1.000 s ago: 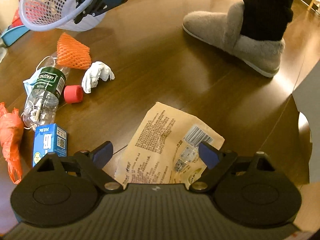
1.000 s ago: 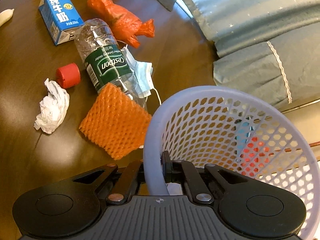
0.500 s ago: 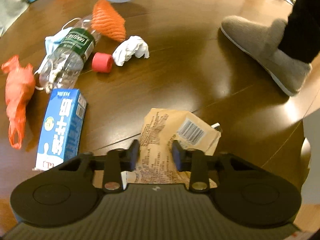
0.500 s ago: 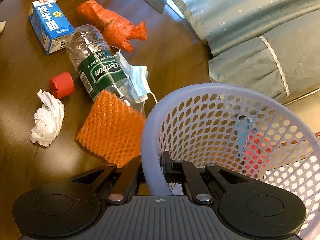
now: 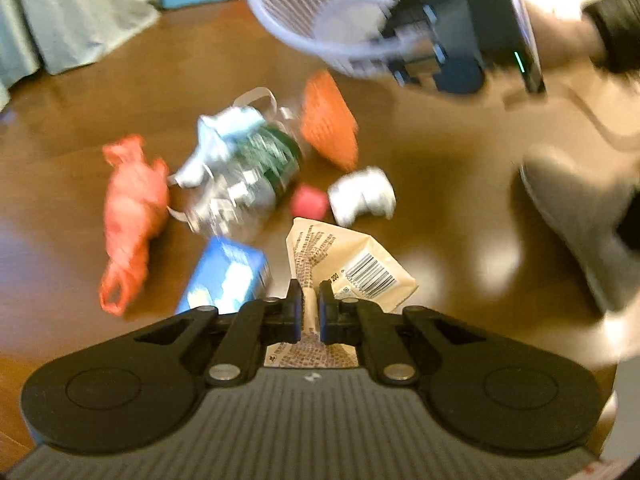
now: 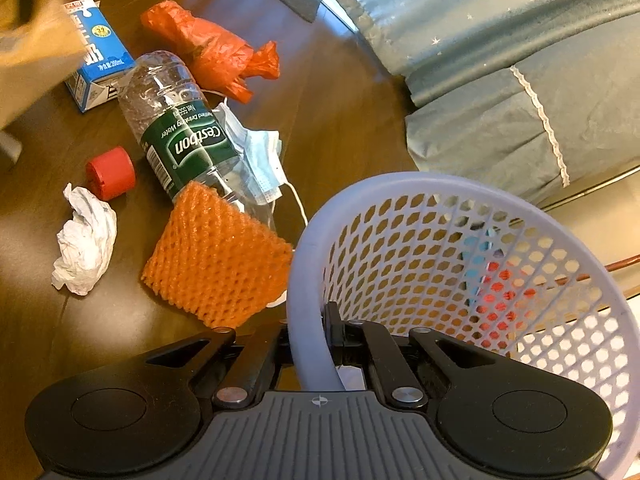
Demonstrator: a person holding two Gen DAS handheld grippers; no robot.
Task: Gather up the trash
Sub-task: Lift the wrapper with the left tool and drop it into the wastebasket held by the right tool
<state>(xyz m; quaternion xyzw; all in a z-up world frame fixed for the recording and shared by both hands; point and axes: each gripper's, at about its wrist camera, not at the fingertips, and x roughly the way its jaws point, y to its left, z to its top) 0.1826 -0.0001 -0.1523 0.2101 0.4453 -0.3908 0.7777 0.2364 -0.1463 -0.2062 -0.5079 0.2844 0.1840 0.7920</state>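
Note:
My left gripper (image 5: 309,312) is shut on a tan paper packet (image 5: 344,264) with a barcode, held up above the wooden floor. My right gripper (image 6: 308,332) is shut on the rim of a lilac mesh basket (image 6: 460,248), which shows in the left wrist view as the basket (image 5: 320,8) at the top. On the floor lie a plastic bottle (image 6: 180,136), a blue milk carton (image 6: 96,68), an orange plastic bag (image 6: 212,48), orange foam netting (image 6: 216,264), a red cap (image 6: 110,172), a crumpled tissue (image 6: 84,240) and a face mask (image 6: 260,152).
A teal bedspread (image 6: 500,60) hangs at the right of the right wrist view. A person's grey slipper (image 5: 580,216) stands on the floor at the right of the left wrist view. Bare wooden floor (image 5: 440,160) lies between slipper and trash.
My left gripper has shut on the paper packet and lifted it off the floor, swinging toward the trash pile. The basket in my right gripper has barely shifted.

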